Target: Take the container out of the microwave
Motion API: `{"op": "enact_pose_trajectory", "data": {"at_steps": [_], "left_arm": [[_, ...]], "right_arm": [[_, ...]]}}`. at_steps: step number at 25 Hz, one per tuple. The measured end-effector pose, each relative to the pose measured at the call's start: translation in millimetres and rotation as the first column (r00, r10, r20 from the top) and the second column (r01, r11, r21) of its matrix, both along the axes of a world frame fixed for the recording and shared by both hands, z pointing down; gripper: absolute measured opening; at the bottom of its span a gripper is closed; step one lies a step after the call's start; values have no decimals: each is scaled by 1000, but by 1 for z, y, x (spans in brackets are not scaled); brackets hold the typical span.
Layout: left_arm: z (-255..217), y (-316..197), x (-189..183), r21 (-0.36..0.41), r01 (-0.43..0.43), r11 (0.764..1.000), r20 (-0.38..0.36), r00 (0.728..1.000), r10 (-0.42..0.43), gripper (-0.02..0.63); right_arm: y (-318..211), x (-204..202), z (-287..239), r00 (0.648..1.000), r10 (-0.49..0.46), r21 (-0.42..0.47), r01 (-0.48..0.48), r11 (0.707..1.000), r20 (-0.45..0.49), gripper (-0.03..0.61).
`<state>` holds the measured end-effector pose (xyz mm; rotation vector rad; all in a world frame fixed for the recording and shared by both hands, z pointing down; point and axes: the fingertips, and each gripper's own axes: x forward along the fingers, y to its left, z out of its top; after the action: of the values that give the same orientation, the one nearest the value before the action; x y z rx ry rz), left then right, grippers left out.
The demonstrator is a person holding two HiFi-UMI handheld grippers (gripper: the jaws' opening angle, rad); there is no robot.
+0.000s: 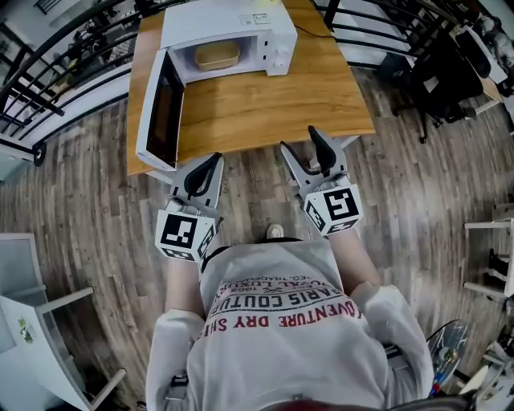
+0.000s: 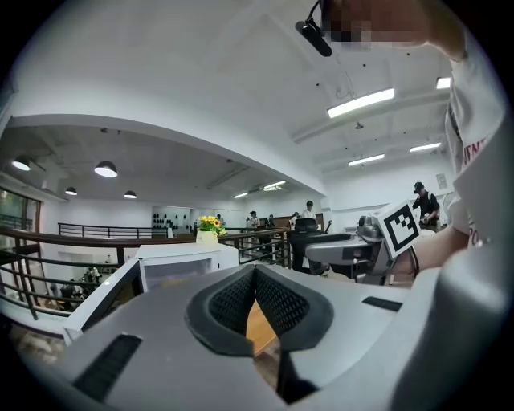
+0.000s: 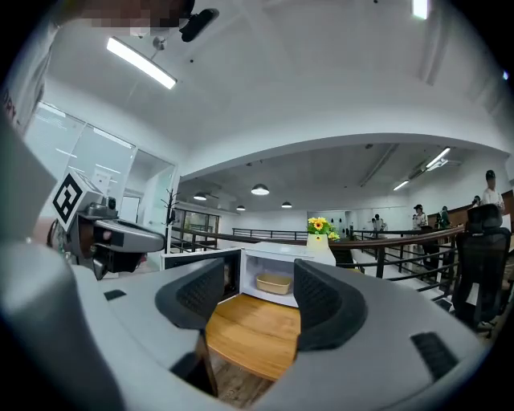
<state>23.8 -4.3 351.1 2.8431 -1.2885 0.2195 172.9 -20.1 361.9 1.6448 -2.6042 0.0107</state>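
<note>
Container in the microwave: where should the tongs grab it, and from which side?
Probably the near long rim of the container, one jaw inside and one outside, coming straight in from the front. It sits shallow and open-topped in the microwave, whose door hangs open on the left, so the right tongs, jaws apart, have the clearer line.

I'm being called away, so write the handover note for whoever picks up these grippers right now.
Left gripper: shut, empty.
Right gripper: open, empty. Both are held at the near edge of the table.
Microwave stands on the table with its door open; the container sits inside, untouched.
Done: door is open.
Left: reach in, grip the container, bring it out.
</note>
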Motion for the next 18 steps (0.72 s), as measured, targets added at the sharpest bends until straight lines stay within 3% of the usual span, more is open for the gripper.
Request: {"op": "enact_pose_trajectory", "data": {"at_steps": [7,11,18], "left_arm": [[26,-21,31,-86,80,993,65,995,-75,15],[38,-48,22,-116,162,980,82,985,-153,15],[58,-107,13,-128,200,971,105,977,-187,15]], "right_arm": [[-39,38,26,997,-64,-92,67,994,35,265],[-67,29,38,991,-134,-134,133,982,1,265],[-129,-2,63,958,-275,-224,252,942,-80,265]]}}
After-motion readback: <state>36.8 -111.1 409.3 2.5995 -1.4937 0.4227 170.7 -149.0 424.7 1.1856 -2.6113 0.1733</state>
